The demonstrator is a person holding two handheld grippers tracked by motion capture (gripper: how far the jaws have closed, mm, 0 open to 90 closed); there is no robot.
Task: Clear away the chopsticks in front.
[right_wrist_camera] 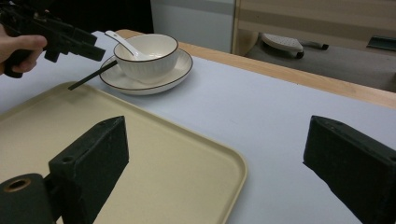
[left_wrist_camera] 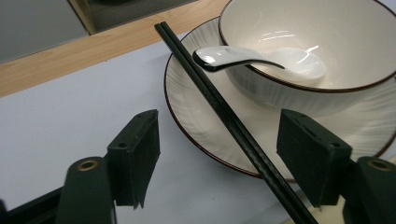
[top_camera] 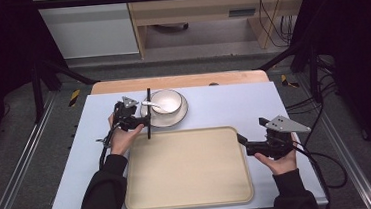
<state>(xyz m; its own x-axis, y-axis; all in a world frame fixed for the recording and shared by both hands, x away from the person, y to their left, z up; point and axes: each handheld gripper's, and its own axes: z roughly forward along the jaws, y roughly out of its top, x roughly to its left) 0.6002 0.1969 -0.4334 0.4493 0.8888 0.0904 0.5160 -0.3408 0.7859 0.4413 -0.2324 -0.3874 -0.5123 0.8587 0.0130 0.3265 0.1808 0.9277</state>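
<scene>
A pair of black chopsticks (top_camera: pixel 148 115) (left_wrist_camera: pixel 219 105) leans on the left rim of a white ribbed plate (top_camera: pixel 180 117) (left_wrist_camera: pixel 201 116). On the plate stands a white bowl (top_camera: pixel 168 100) (left_wrist_camera: pixel 327 42) with a white spoon (top_camera: pixel 152 105) (left_wrist_camera: pixel 261 58) resting in it. My left gripper (top_camera: pixel 146 120) (left_wrist_camera: pixel 222 122) is open around the chopsticks, which run between its jaws close to the right one; neither pad presses them. To the right of the tray, my right gripper (top_camera: pixel 251 130) (right_wrist_camera: pixel 215 140) is held open over the mat with nothing between its fingers.
A large beige tray (top_camera: pixel 188 169) (right_wrist_camera: pixel 140 154) lies at the front centre of the pale blue mat (top_camera: pixel 234 105). The table's wooden back edge (top_camera: pixel 181 81) runs behind the plate. Cables trail from both grippers toward the person.
</scene>
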